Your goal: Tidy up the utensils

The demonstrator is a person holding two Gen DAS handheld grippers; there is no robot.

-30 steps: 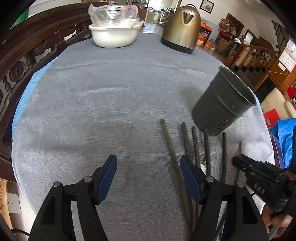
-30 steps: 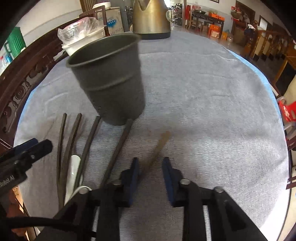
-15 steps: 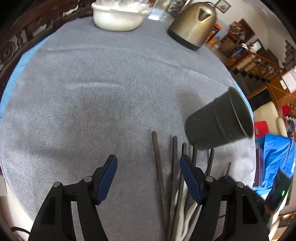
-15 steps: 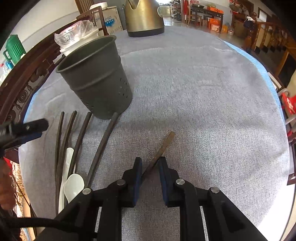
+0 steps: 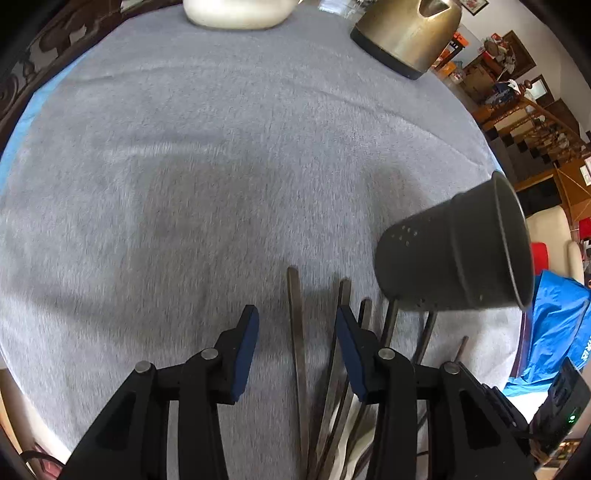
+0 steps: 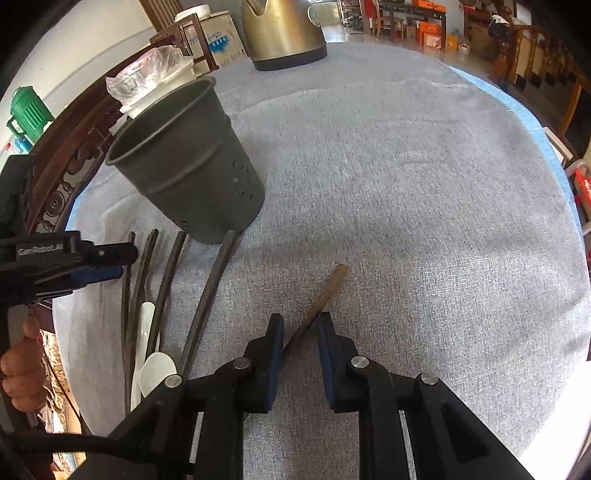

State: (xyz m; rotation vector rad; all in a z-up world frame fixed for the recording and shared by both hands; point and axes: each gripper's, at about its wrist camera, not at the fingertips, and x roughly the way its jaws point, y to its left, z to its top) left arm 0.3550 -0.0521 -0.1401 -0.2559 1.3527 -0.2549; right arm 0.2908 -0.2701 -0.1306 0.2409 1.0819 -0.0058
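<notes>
A dark perforated utensil cup [image 5: 458, 254] stands on the grey tablecloth; it also shows in the right wrist view [image 6: 188, 166]. Several dark chopsticks [image 5: 295, 332] and white spoons [image 6: 155, 369] lie in front of it. My left gripper [image 5: 295, 325] is open, its jaws straddling the leftmost chopstick just above the cloth. My right gripper [image 6: 300, 328] has its jaws narrowed around a lone brown chopstick [image 6: 327, 291] lying apart to the right, with a small gap still showing. The left gripper also shows in the right wrist view [image 6: 92, 262].
A brass kettle [image 5: 410, 33] and a white bowl [image 5: 236, 14] stand at the table's far side. The bowl, covered in plastic, shows behind the cup [image 6: 155, 74]. A carved wooden chair back [image 6: 62, 177] borders the left edge.
My left gripper moved down and right over the chopsticks and its jaws narrowed. My right gripper stayed low around the brown chopstick, its jaws still narrow.
</notes>
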